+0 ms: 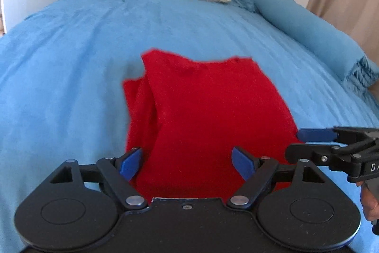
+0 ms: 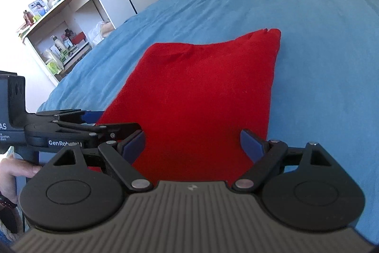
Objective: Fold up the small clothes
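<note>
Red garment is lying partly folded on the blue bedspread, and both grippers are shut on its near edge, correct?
Not quite. The red garment does lie partly folded on the blue bedspread, but neither gripper is shut on it. The left wrist view shows the left gripper wide open over the near edge, and the right wrist view shows the right gripper open too.

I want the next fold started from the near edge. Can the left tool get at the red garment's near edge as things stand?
Probably yes: the left tool is open over the red garment, nothing between. The right tool sits off to the side.
</note>
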Demonstrator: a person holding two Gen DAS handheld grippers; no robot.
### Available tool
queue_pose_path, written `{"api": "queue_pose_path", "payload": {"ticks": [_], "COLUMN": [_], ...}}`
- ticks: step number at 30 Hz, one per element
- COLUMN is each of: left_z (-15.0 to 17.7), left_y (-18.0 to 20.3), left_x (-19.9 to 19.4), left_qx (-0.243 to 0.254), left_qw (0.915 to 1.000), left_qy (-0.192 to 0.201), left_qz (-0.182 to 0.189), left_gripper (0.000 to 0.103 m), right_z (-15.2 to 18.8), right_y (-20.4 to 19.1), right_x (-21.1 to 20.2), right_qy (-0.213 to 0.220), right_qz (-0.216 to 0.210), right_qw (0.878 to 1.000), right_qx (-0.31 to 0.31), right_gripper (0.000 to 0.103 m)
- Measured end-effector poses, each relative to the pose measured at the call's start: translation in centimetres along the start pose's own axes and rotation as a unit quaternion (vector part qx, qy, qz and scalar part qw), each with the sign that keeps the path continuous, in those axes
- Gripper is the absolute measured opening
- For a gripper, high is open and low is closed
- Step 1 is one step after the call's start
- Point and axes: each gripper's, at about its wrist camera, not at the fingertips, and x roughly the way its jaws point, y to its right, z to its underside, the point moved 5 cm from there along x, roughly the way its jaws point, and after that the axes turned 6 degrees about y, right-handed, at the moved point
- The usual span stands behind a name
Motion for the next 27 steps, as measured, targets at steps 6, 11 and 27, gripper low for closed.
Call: {"api": "queue_pose_path", "payload": {"ticks": [6, 11, 27], "left_z": [-3.8, -3.2, -3.3], "left_y": [-3.0, -4.9, -1.6], "left_x": [0.1, 4.6, 4.5], "left_qx": [-0.031, -0.094, -0.035], "left_qw": [0.9995, 0.9915, 0.9960], "left_qy": [-0.010, -0.085, -0.078], "left_qz": [-0.005, 0.029, 0.027], "left_gripper": [0.103, 0.099, 0.029], "right_z": [-2.8, -3.1, -2.8], "right_y": [2.0, 5.0, 3.2], "right_x": [-1.5, 1.5, 3.3], "right_qy": [0.008, -0.047, -0.043], "right_qz": [0.003, 0.008, 0.008], "right_qw": [0.999, 0.994, 0.997], "right_qx": [0.040, 0.103, 0.066], "right_gripper": [0.103, 0.103, 0.043]}}
